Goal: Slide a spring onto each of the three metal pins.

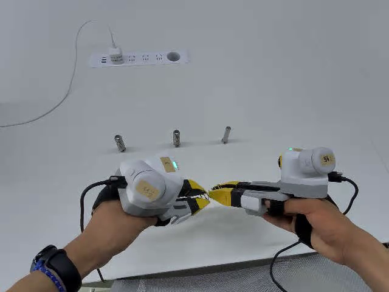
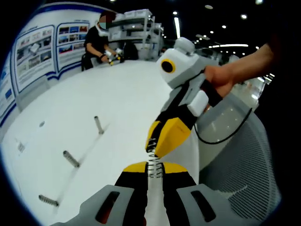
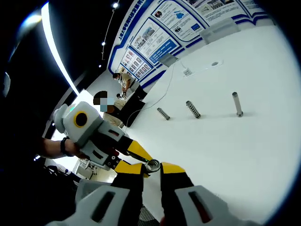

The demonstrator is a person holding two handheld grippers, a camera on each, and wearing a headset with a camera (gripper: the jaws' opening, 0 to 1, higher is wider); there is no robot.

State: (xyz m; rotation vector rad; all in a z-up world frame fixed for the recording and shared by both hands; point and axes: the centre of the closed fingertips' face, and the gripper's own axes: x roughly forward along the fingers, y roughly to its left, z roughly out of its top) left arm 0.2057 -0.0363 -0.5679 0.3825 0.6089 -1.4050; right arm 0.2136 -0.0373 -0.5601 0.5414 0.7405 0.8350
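You have one white table (image 1: 255, 225) and two grippers meeting tip to tip over its front part. Your left gripper (image 1: 202, 201) and right gripper (image 1: 215, 193) are each closed narrowly on one end of the same spring (image 2: 153, 157). In the head view it is hidden between the yellow tips. Three pins stand behind: the left pin (image 1: 120, 143) and middle pin (image 1: 176, 138) each carry a spring, and the right pin (image 1: 226, 134) is bare.
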